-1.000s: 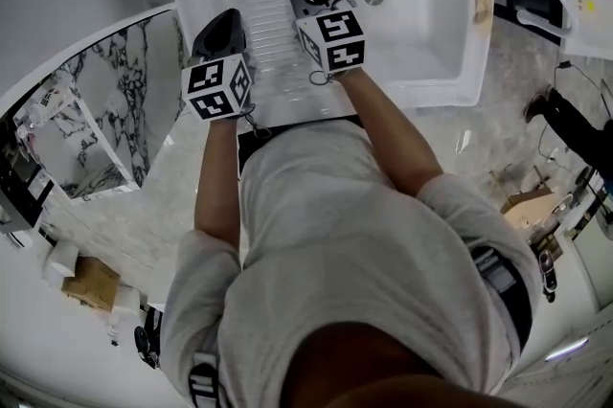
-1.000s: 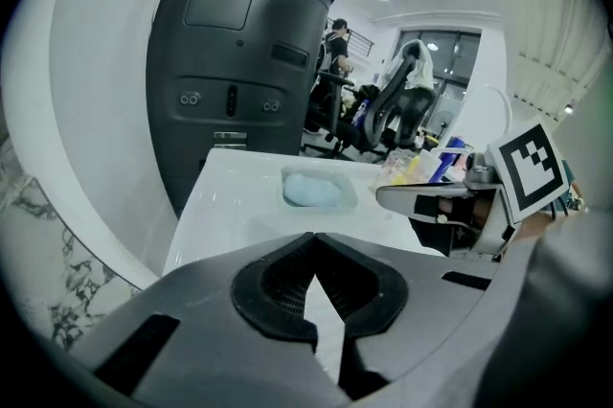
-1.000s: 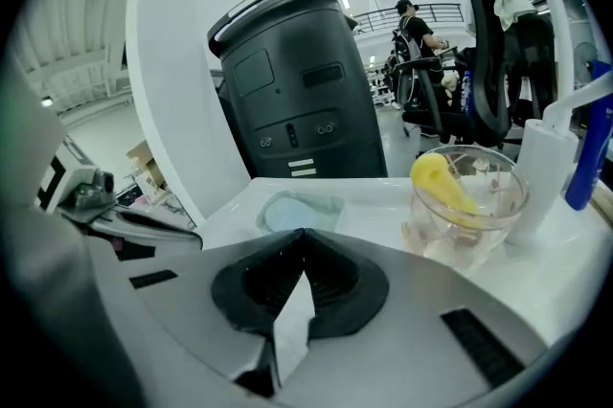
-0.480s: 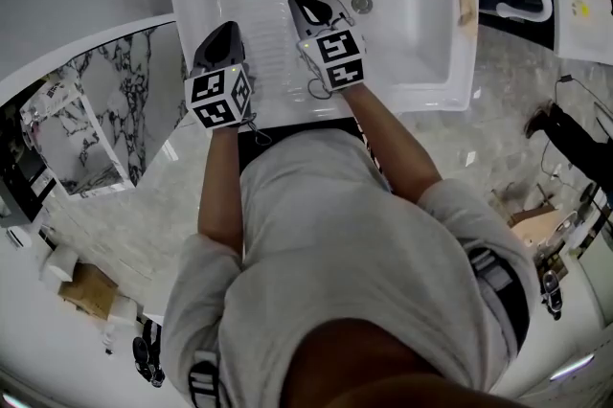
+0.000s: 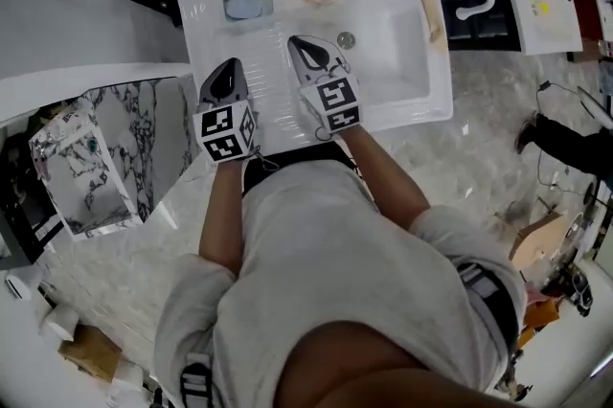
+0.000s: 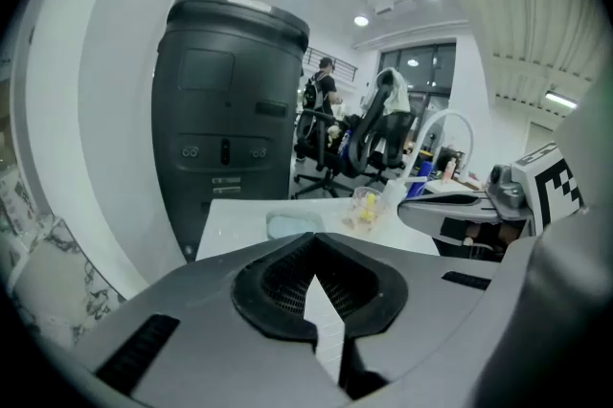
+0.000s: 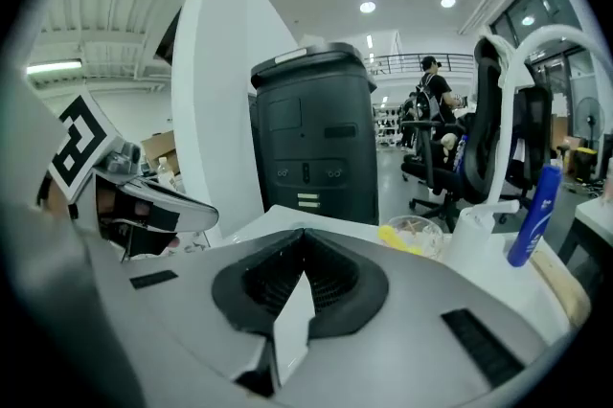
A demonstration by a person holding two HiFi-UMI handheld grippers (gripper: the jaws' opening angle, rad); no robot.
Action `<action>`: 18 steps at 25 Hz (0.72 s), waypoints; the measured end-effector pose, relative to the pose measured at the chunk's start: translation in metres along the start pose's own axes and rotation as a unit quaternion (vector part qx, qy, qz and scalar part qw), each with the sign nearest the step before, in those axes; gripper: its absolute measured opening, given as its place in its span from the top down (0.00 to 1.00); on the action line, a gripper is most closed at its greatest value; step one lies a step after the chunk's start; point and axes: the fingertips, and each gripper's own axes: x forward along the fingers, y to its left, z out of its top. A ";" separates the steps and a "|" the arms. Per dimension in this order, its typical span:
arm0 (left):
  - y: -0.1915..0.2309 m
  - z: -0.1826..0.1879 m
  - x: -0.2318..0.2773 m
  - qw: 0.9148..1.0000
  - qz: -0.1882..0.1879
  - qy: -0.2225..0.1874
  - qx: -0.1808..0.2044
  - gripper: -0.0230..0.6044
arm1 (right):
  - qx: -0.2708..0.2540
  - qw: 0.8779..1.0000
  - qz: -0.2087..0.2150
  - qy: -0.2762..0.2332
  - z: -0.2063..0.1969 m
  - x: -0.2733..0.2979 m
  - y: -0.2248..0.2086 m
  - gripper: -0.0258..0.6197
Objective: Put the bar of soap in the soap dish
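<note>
Near the sink's [image 5: 407, 109] front edge, 2 grippers hover over its ribbed drainboard [image 5: 273, 104]: left gripper [image 5: 228, 69] and right gripper [image 5: 305, 47], fingers pressed together, holding nothing. At the far left corner, the pale blue bar of soap [image 5: 249, 6] lies in the soap dish [image 5: 227, 7].

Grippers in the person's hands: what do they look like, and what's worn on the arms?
The left gripper and right gripper are grey and beak-shaped, with dark ribbed pads inside and a white cube of black square markers behind. The person wears a light grey top, sleeves pushed up.
</note>
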 end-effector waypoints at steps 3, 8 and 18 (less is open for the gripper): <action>0.007 0.020 -0.025 0.999 0.002 -0.033 0.012 0.93 | -0.002 0.999 -0.023 -0.023 0.022 -0.021 0.005 0.96; 0.010 0.070 -0.057 0.995 0.013 -0.092 0.043 0.93 | -0.006 0.997 -0.039 -0.060 0.063 -0.045 0.010 0.96; 0.007 0.138 -0.097 0.985 0.004 -0.160 0.062 0.93 | -0.040 0.989 -0.064 -0.127 0.135 -0.072 0.019 0.96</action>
